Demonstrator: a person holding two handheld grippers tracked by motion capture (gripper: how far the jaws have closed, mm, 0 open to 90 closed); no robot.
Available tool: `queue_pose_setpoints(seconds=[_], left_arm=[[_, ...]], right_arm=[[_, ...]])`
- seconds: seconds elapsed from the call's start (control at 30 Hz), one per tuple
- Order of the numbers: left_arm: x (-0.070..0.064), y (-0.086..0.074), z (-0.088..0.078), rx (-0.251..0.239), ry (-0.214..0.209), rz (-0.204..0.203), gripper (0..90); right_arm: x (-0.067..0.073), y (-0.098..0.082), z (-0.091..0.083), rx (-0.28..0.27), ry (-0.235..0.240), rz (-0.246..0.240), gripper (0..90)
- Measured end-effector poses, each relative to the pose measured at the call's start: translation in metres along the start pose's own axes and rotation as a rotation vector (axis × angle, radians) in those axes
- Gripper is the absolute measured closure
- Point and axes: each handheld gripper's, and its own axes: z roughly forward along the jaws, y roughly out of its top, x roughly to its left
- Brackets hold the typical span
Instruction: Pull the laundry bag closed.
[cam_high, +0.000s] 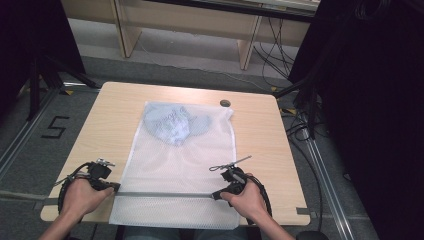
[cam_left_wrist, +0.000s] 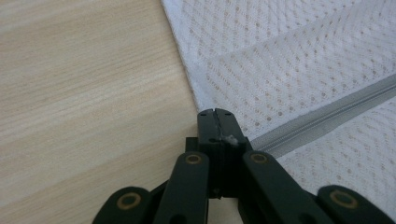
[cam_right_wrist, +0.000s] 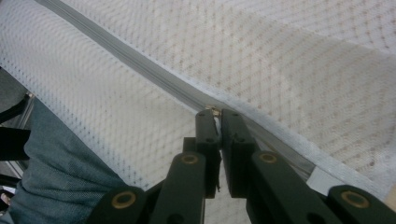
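White mesh laundry bag (cam_high: 175, 170) lies flat along the middle of the pale wooden worktop (cam_high: 115, 120) in the high view, its near end hanging slightly over the edge closest to the person. A light blue crumpled garment (cam_high: 172, 124) shows through the mesh at the far end. A grey zipper (cam_high: 165, 194) runs across the bag near its close end. The left tool (cam_high: 111, 187) sits at the zipper's left end and the right tool (cam_high: 218, 195) at a point towards its right end, each gripped by a hand. A small dark round disc (cam_high: 225, 103) lies on the worktop just beyond the bag's far right corner.

In the left gripper view, the left tool (cam_left_wrist: 216, 116) is clenched at the bag's edge, where the zipper (cam_left_wrist: 327, 116) starts; a small pale bit of fabric or tape peeks out between the jaws, so it appears to pin that end.

In the right gripper view, the right tool (cam_right_wrist: 218, 114) is clenched on a small metallic piece on the zipper (cam_right_wrist: 140, 65), likely the slider pull. The zipper looks shut along the stretch running away from the tool; the part under the tool cannot be read.

Judging from this, the garment is already inside, and what remains is the last short run of the zipper towards the right edge, then releasing both ends.
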Motion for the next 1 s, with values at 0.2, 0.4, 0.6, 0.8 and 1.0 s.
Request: queue_pose_setpoints(seconds=[0.2,0.4,0.6,0.8,1.0], left_arm=[[0.0,0.0,0.0,0.001,0.0,-0.001,90.0],[0.0,0.0,0.0,0.001,0.001,0.001,90.0],[0.0,0.0,0.0,0.001,0.001,0.002,90.0],[0.0,0.0,0.0,-0.002,0.0,0.002,90.0],[0.0,0.0,0.0,-0.003,0.001,0.005,90.0]], right_arm=[[-0.004,-0.002,-0.001,-0.004,0.003,-0.006,87.0],[-0.009,-0.003,-0.002,-0.011,0.004,-0.017,87.1],[-0.012,-0.005,-0.004,-0.012,-0.001,-0.002,87.0],[-0.017,-0.007,-0.005,-0.011,-0.01,0.013,87.0],[-0.023,-0.01,-0.007,-0.015,-0.01,0.011,87.0]])
